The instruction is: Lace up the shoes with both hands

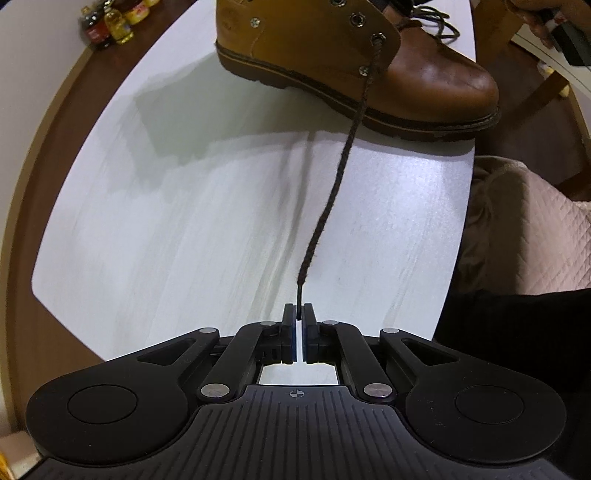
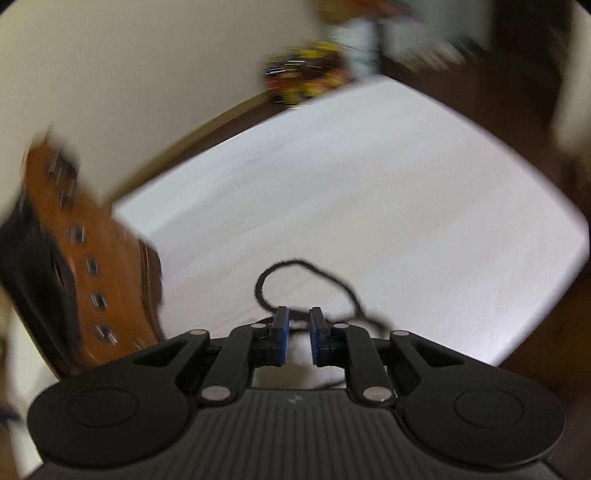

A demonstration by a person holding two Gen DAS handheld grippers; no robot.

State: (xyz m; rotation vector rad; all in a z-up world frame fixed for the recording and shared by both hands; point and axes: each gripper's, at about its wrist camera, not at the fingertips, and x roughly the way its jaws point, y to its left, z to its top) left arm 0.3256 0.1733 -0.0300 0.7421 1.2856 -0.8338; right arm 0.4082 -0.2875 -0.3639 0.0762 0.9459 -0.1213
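Observation:
A tan leather boot (image 1: pixel 332 55) stands on the white table (image 1: pixel 184 221), toe to the right. A dark brown lace (image 1: pixel 332 192) runs taut from the lowest eyelet (image 1: pixel 377 38) down to my left gripper (image 1: pixel 298 314), which is shut on the lace's black tip. In the blurred right wrist view the boot (image 2: pixel 107 258) sits at the left with its row of eyelets showing. My right gripper (image 2: pixel 297 317) stands open just above the table, and a loose loop of the other lace end (image 2: pixel 314 280) lies on the table right in front of its fingers.
Several bottles (image 1: pixel 110 26) stand on the brown floor beyond the table's far corner. A quilted pink cushion (image 1: pixel 524 229) lies past the table's right edge. A person's hand (image 1: pixel 535 18) shows at the top right, near wooden chair legs (image 1: pixel 495 33).

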